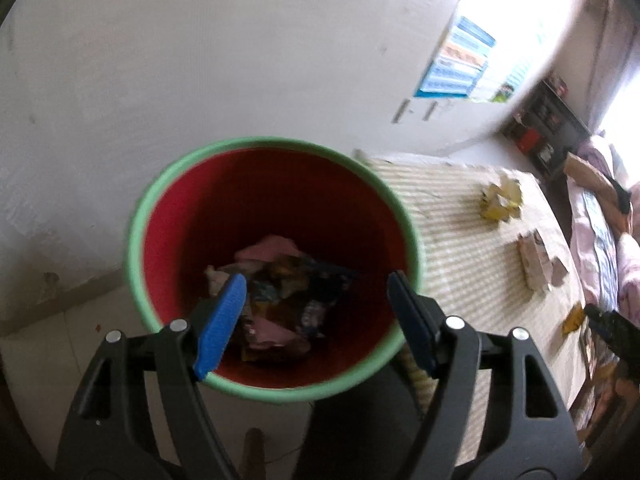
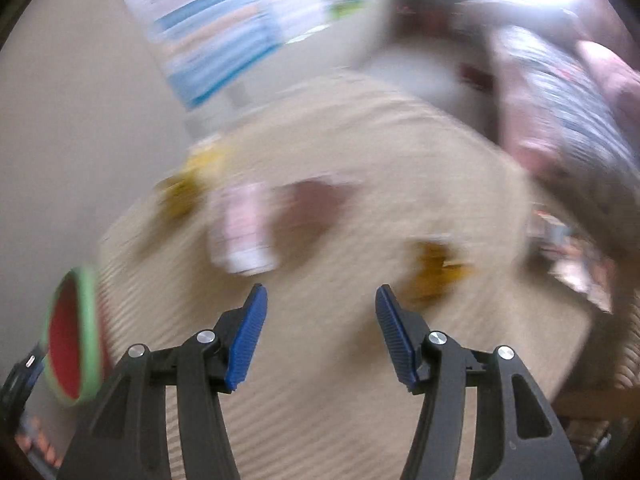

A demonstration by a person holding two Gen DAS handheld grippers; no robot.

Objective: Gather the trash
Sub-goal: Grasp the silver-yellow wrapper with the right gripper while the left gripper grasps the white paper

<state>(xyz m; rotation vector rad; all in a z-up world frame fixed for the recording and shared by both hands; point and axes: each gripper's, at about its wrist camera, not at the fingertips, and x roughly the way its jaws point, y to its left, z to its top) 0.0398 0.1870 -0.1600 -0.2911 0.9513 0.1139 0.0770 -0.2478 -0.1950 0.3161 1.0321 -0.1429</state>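
The left tool [image 1: 316, 290] points steeply downward, and its two blue pads [image 1: 220, 324] stand wide apart with nothing between them. Its black arms spread out in a V shape toward the camera. The right tool [image 2: 318, 300] also points downward, tilted, and its jaws are apart and empty. The right wrist view is strongly blurred. At the right edge of the left wrist view, a black part of the right tool shows.

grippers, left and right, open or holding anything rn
left gripper: open, empty, over the bin
right gripper: open, empty, over the table
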